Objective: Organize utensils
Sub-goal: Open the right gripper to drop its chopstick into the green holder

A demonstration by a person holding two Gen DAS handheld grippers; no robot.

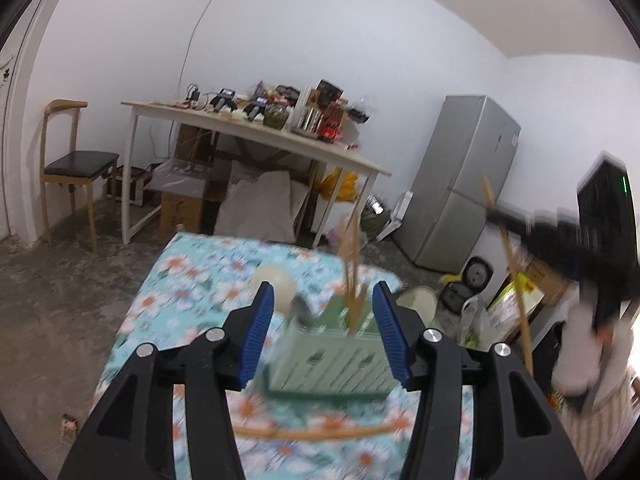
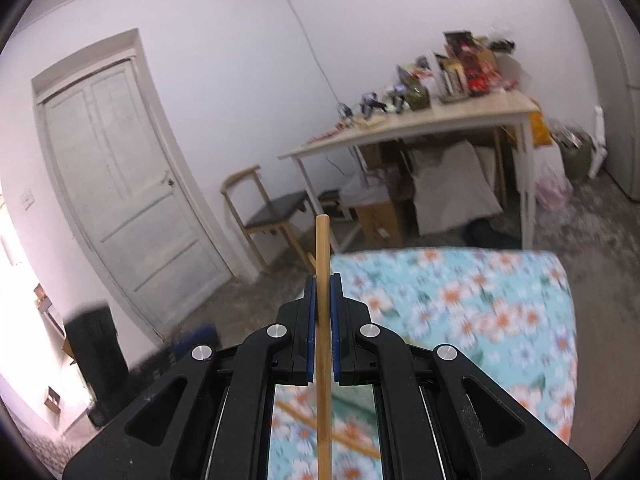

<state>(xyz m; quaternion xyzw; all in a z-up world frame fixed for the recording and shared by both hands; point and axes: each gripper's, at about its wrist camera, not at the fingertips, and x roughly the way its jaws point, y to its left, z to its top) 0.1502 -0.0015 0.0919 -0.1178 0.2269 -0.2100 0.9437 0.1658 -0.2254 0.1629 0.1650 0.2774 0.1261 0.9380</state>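
1. your left gripper (image 1: 323,334) is spread, blue pads (image 1: 256,332) apart with nothing pressed between them.
2. beyond those pads sits the green holder (image 1: 332,360) on the floral cloth (image 1: 180,280), blurred, roughly between the jaws but not touching either.
3. chopsticks (image 1: 352,276) stand in the holder, tilted and smeared by motion.
4. one loose chopstick (image 1: 320,432) lies flat on the cloth, just in front of the holder.
5. a pale bowl (image 1: 276,284) sits left of the holder; another pale dish (image 1: 416,300) to its right.
6. your right gripper (image 2: 322,280) is clamped on a single chopstick (image 2: 322,248), which runs straight up between the pads and pokes out past the tips.
7. from the left wrist view that same stick (image 1: 516,296) hangs at a slant off to the right, well clear of the holder.
8. under your right gripper, more sticks (image 2: 340,436) lie on the cloth.
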